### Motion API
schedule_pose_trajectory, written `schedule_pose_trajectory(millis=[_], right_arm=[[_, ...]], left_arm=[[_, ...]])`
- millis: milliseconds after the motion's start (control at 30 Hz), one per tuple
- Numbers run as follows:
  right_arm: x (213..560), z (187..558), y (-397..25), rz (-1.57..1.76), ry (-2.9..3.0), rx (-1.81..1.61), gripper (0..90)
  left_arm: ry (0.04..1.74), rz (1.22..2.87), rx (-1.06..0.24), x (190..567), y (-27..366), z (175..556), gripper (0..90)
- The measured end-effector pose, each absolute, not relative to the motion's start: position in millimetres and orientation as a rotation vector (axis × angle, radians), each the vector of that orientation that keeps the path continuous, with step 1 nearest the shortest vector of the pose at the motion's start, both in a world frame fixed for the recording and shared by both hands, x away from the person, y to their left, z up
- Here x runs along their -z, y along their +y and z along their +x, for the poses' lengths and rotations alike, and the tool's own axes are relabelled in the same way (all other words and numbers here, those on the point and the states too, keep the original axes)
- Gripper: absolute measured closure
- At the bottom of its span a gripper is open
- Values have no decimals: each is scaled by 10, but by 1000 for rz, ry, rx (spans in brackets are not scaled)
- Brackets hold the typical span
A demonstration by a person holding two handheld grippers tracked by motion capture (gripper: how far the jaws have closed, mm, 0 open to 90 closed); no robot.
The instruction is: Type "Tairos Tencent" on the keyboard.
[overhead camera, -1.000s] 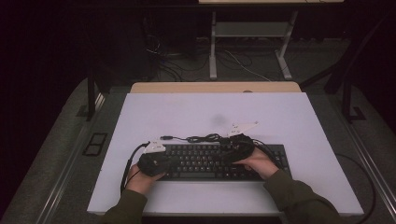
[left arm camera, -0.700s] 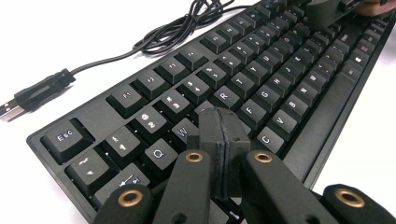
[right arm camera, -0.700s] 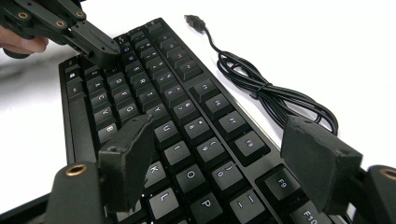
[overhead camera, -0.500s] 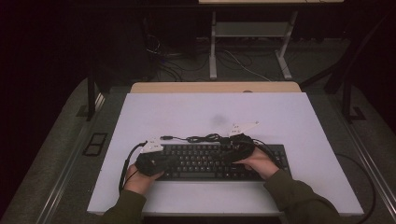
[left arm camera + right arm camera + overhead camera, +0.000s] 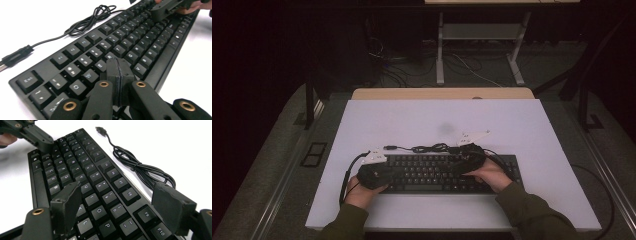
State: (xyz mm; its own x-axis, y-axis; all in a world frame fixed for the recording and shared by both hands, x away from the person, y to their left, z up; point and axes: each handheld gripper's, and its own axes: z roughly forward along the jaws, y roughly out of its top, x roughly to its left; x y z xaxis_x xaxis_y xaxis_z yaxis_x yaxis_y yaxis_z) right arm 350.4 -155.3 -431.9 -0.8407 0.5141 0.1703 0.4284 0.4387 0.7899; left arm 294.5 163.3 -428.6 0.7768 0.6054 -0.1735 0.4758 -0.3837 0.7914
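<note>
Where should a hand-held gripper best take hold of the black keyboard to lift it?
Probably at a short end of the keyboard, coming in from the side with open jaws over the thin edge. It lies flat on the table, low and long, so the ends offer a pinchable rim. The right hand-held gripper is open; the left hand-held gripper is shut over the keys. Avoid the far edge, where the cable lies.

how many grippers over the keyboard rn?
2. The left gripper, jaws shut, sits over the left end of the keyboard near the E key. The right gripper, jaws open, is over the right half.
</note>
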Motion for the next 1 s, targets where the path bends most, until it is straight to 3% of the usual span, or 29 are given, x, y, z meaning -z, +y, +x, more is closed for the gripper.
schedule_pose_trajectory(millis=[1000], right_arm=[[4293,3485,-1630,887,2546,-1356,221]], left_arm=[[655,2137,-61,4386,1219,2857,891]])
